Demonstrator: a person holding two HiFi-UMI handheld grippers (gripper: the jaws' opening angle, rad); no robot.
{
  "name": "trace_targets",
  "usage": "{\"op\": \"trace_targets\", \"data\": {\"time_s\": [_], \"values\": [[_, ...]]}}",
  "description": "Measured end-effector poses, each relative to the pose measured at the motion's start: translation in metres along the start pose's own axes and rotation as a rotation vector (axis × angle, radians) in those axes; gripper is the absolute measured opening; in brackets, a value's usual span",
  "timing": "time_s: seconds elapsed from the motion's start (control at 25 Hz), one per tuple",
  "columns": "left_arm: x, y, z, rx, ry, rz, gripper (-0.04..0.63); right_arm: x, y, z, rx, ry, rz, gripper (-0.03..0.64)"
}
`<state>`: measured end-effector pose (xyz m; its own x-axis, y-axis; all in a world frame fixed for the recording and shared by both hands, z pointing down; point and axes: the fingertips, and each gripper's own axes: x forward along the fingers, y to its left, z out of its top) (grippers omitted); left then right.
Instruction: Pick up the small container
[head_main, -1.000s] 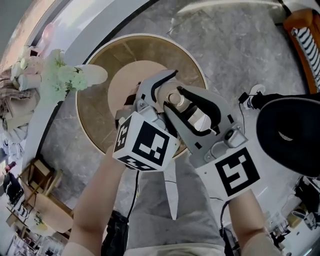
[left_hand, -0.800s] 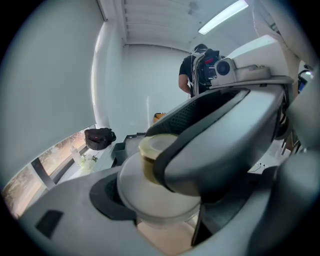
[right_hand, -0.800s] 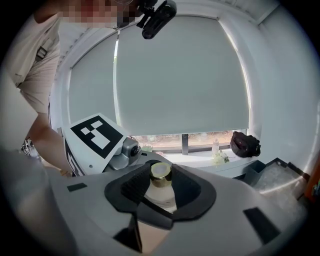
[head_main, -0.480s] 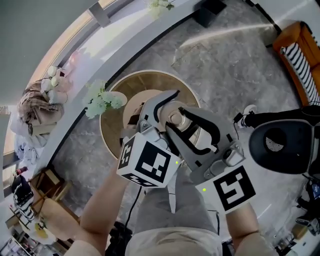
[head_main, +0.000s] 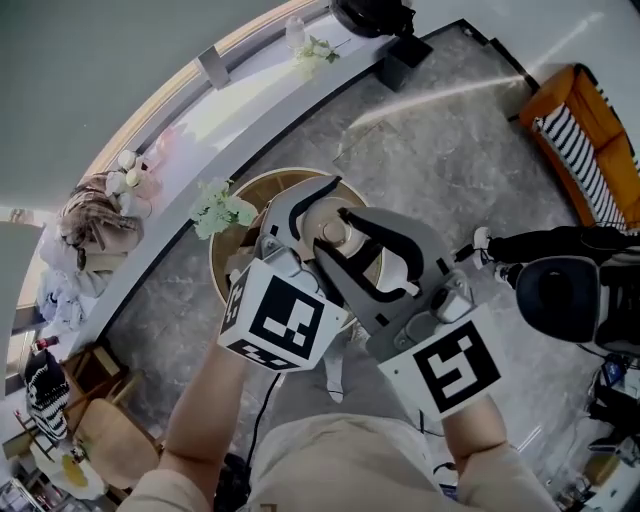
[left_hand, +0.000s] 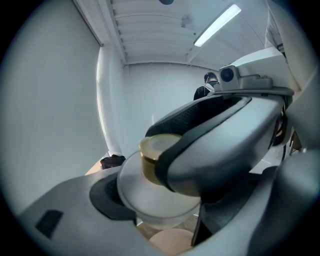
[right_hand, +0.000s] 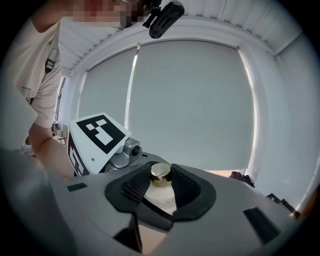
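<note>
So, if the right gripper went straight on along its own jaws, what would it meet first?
The gold cap of the small container. It already sits between the jaws of the right gripper, and the pads appear to press on it. Straight past it only the window blind shows, seemingly far off.

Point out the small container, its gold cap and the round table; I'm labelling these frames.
small container (left_hand: 150, 200), left gripper view, on its frosted body.
gold cap (right_hand: 161, 172), right gripper view, on its top.
round table (head_main: 262, 190), head view, on its bare brown top.
</note>
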<state>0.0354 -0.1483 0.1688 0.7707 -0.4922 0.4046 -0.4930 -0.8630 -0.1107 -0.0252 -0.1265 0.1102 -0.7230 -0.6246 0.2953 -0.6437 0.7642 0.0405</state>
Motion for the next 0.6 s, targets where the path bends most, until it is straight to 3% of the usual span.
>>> {"op": "trace_targets", "data": {"time_s": [0.28, 0.6], "values": [[-0.047, -0.021, 0.063, 0.071, -0.034, 0.039, 0.350, -0.047, 0.028, 0.061, -0.077, -0.072, 0.008, 0.127], [-0.098, -0.049, 0.092, 0.083, -0.027, 0.052, 0.350, -0.080, 0.071, 0.102, -0.119, -0.126, 0.053, 0.127]]}}
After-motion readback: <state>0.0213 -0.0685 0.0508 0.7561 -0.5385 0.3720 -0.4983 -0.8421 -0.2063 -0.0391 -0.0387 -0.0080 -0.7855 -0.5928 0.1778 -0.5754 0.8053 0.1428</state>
